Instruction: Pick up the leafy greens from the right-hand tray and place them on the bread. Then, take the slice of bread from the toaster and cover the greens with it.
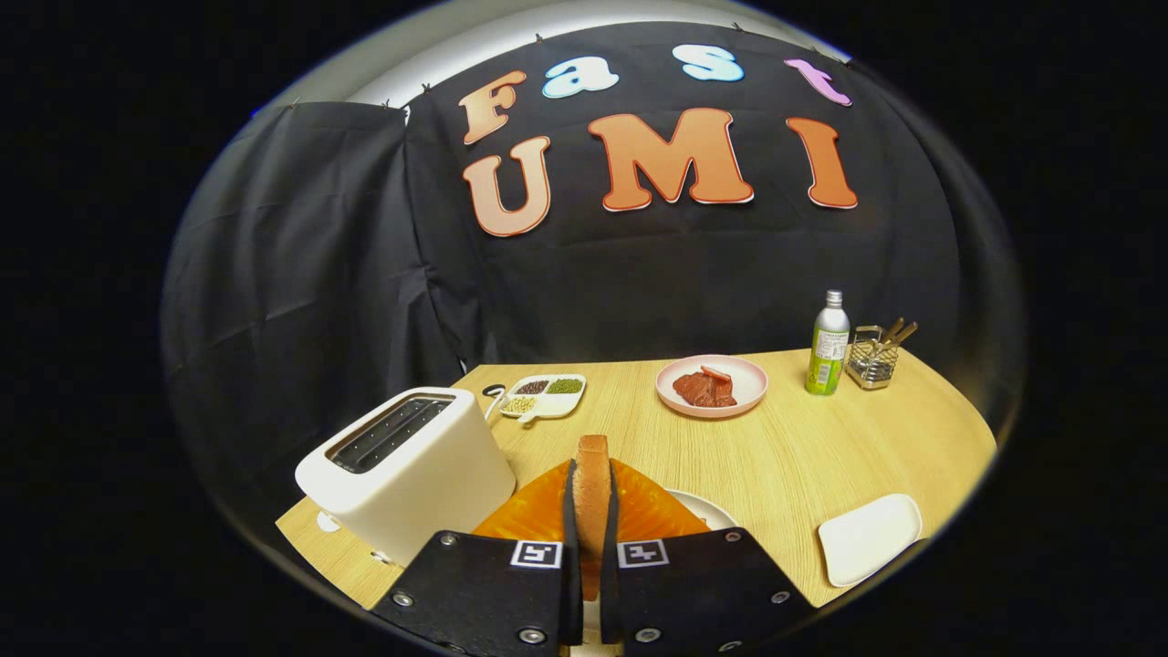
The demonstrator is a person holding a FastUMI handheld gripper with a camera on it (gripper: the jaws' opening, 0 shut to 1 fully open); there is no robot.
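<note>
Gripper view: gripper (591, 511) clamps the bread slice (591, 488) beside the toaster (406, 470), above the orange plate (538, 516); covering looks left.

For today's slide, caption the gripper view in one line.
Tongs shut on a bread slice held upright over the orange plate, beside the white toaster.

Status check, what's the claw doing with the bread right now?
Claw shut on bread slice, held upright on edge. Orange plate directly below. White toaster just left of the claw, slots empty. White tray to the right, nothing blocking.
</note>
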